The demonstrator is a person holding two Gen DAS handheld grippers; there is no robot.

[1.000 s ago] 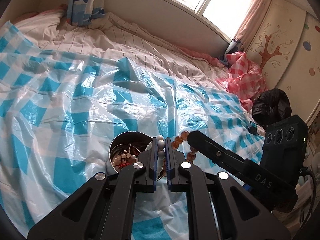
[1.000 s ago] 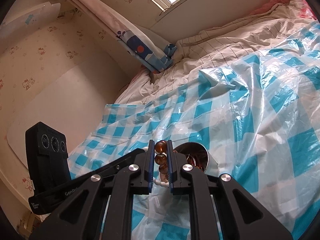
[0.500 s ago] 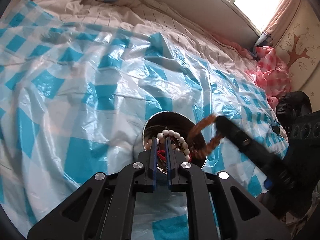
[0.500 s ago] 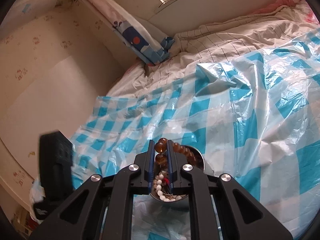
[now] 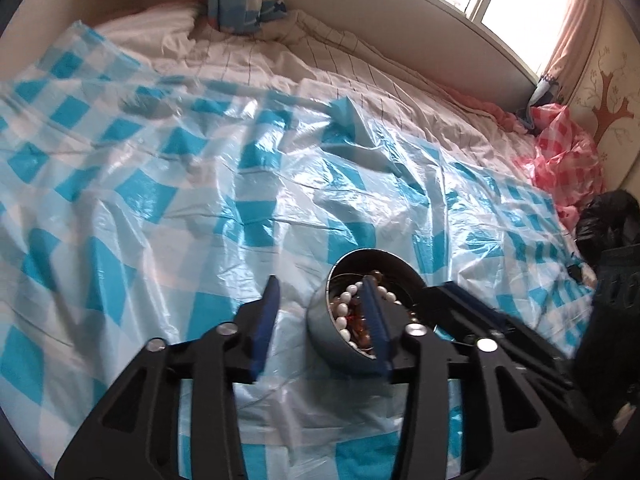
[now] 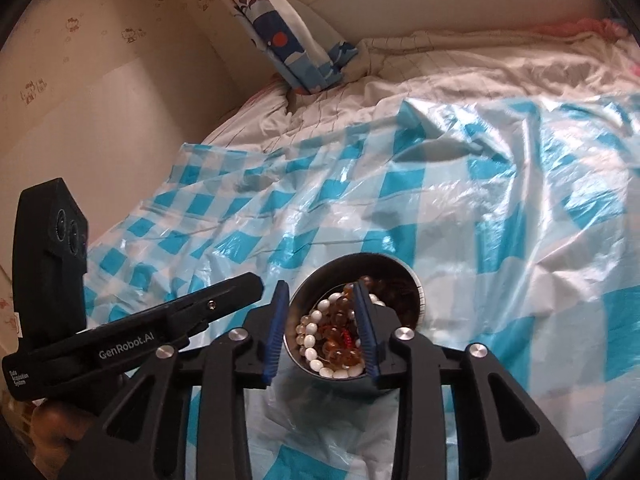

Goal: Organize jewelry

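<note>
A round metal tin sits on the blue-and-white checked plastic sheet on the bed. Inside it lie a white bead bracelet and an amber bead bracelet. My left gripper is open and empty, with its right finger over the tin and its left finger beside it. My right gripper is open and empty, its fingers either side of the tin's near part. The left gripper shows as a black body in the right wrist view.
A striped bed sheet lies beyond the plastic sheet. A blue patterned curtain hangs at the head corner. A pink checked bag and a black bag lie at the right edge. A wall and window ledge border the bed.
Both grippers have opened and let go of their bracelets. The white and amber bracelets now lie in the tin. The left gripper has shifted left of the tin.
</note>
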